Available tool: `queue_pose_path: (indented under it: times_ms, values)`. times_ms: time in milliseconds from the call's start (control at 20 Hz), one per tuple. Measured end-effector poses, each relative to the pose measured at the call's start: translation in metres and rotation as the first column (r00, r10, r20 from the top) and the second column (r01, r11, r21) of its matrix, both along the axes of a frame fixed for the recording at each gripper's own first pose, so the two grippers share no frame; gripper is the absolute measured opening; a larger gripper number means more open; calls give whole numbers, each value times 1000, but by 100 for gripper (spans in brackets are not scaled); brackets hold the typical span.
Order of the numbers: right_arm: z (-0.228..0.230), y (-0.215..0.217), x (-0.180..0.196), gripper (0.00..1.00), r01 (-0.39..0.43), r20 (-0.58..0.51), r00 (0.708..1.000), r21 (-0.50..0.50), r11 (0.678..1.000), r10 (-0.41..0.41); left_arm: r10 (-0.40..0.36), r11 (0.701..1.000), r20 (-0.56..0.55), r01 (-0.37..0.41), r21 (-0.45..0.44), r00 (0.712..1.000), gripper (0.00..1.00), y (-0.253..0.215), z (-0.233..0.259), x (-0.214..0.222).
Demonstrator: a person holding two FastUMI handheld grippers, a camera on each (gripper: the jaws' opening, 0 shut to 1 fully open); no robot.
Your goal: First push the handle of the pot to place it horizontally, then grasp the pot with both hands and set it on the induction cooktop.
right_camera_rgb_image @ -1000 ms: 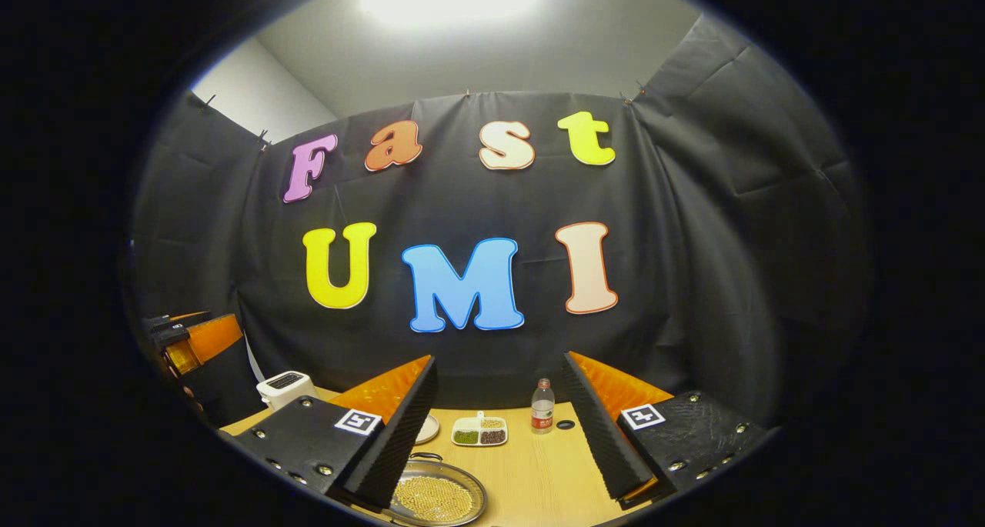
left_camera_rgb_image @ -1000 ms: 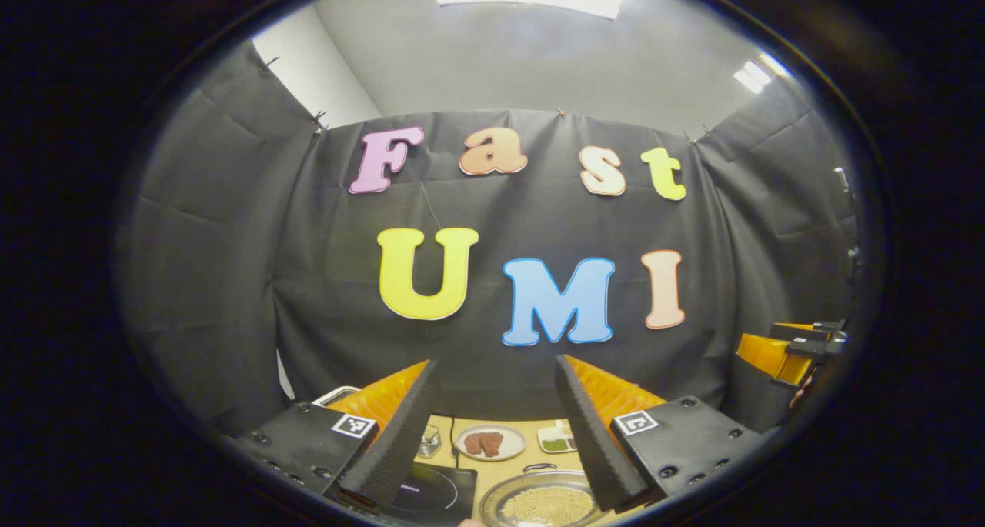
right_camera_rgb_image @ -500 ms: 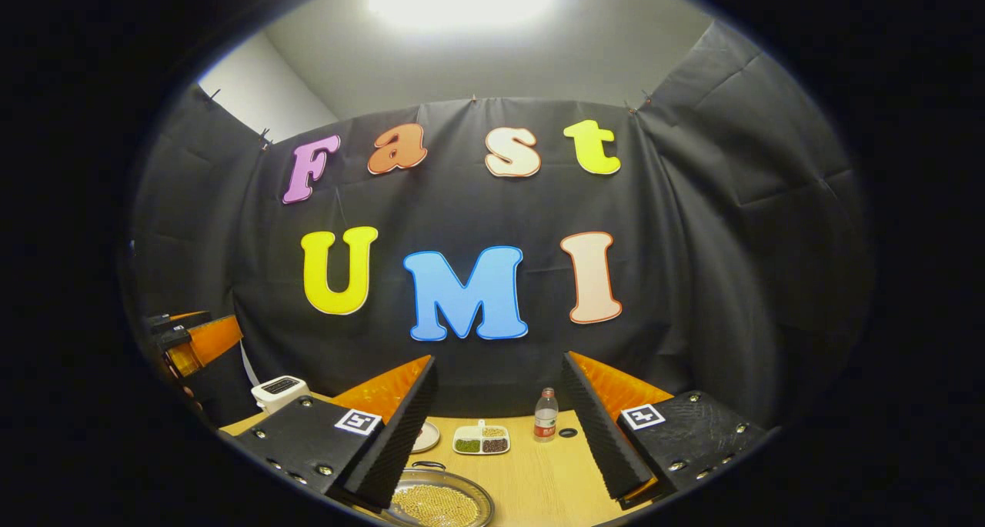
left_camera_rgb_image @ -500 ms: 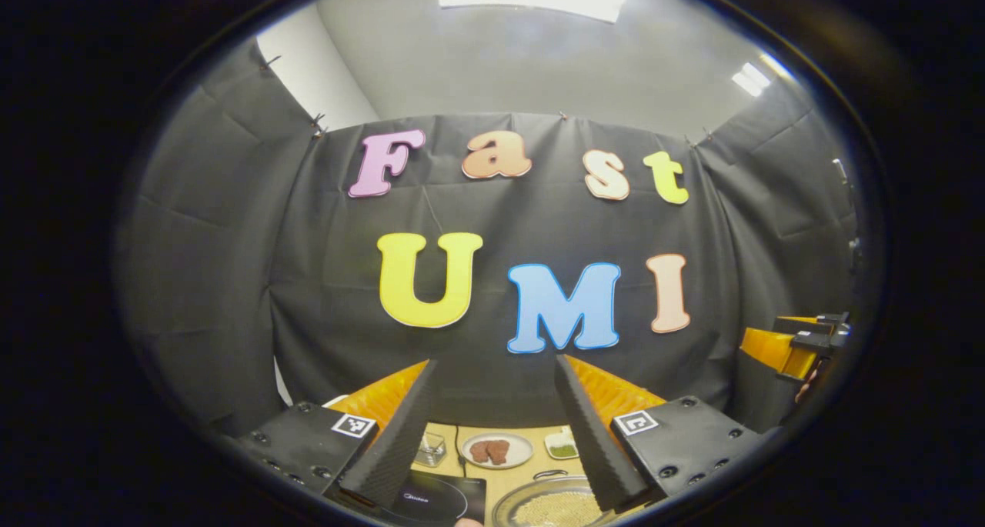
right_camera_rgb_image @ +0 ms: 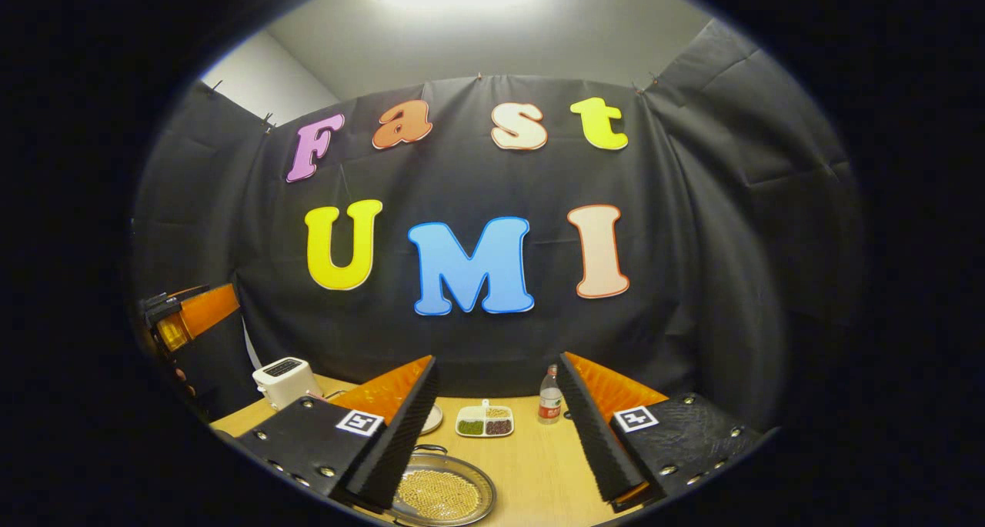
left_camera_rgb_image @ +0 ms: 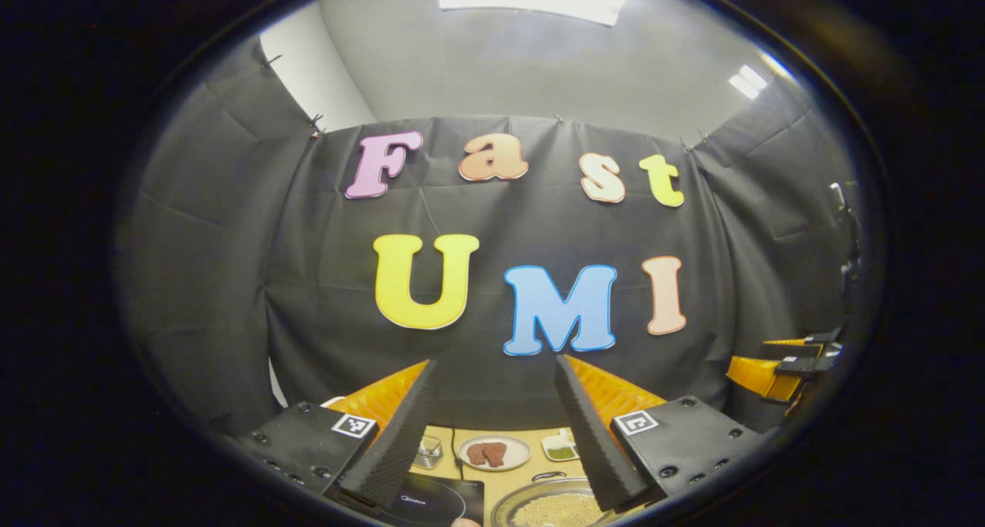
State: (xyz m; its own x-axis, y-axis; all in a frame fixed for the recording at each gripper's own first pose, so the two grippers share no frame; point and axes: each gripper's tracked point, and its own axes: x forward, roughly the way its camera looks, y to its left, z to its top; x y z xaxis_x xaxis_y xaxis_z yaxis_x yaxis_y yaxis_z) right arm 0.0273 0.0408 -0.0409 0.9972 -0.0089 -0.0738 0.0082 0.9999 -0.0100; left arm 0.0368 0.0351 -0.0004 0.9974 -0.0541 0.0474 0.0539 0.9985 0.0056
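On your bench (right_camera_rgb_image: 539, 465) stand a white toaster (right_camera_rgb_image: 282, 379), a water bottle (right_camera_rgb_image: 549, 405) and a divided dish of beans (right_camera_rgb_image: 484, 421); a plate of meat (left_camera_rgb_image: 494, 452) sits beside a small glass (left_camera_rgb_image: 428, 453).

Wooden table (right_camera_rgb_image: 531, 465): pot (right_camera_rgb_image: 442, 496), cooktop (left_camera_rgb_image: 431, 500), toaster (right_camera_rgb_image: 283, 379), bottle (right_camera_rgb_image: 549, 404).

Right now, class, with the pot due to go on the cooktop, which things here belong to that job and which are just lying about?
Belong to the job:
pot, holding small yellow grains
induction cooktop
left tongs, open
right tongs, open

Just lying about:
toaster
bottle
divided dish
plate of brown pieces
glass
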Motion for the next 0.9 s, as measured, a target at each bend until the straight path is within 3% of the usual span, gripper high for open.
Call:
queue_pose_path:
  times_ms: [200,250,300,350,450,500,600,650,700,800,900]
  values:
    - [-26,11,-6,60,-25,-63,998,-16,1000,24,9,1000,-20,-9,1,1000,99,8,-7,-2]
    - [-30,5,-8,59,10,-72,997,-42,999,-13,9,1000,-25,-9,3,1000,97,8,-9,-3]
    - [-34,3,-8,31,20,-83,996,-45,999,-24,10,1000,-28,-10,7,1000,97,10,-11,-3]
    - [-43,10,-4,19,-13,-98,995,-29,1000,10,12,1000,-29,-12,11,1000,97,12,-12,-5]
    - [-67,30,-4,19,-56,-153,987,2,998,56,13,1000,-32,-13,17,999,97,15,-12,-4]
    - [-75,29,-7,12,-73,-188,979,16,997,74,14,1000,-36,-13,20,999,97,16,-14,-6]
    - [-104,35,-4,11,-92,-263,960,37,995,98,23,999,-38,-22,30,999,97,22,-17,-6]
    - [-109,43,-12,2,-110,-299,946,57,992,122,26,999,-39,-25,31,999,97,24,-17,-6]
    - [-123,49,-11,4,-119,-336,932,68,991,135,30,999,-42,-28,32,999,97,26,-18,-7]
    - [-152,61,-17,4,-150,-419,892,83,985,171,38,999,-45,-37,37,998,99,33,-19,-8]
    - [-181,76,-25,4,-190,-509,832,110,976,220,49,998,-51,-47,39,997,97,39,-23,-10]
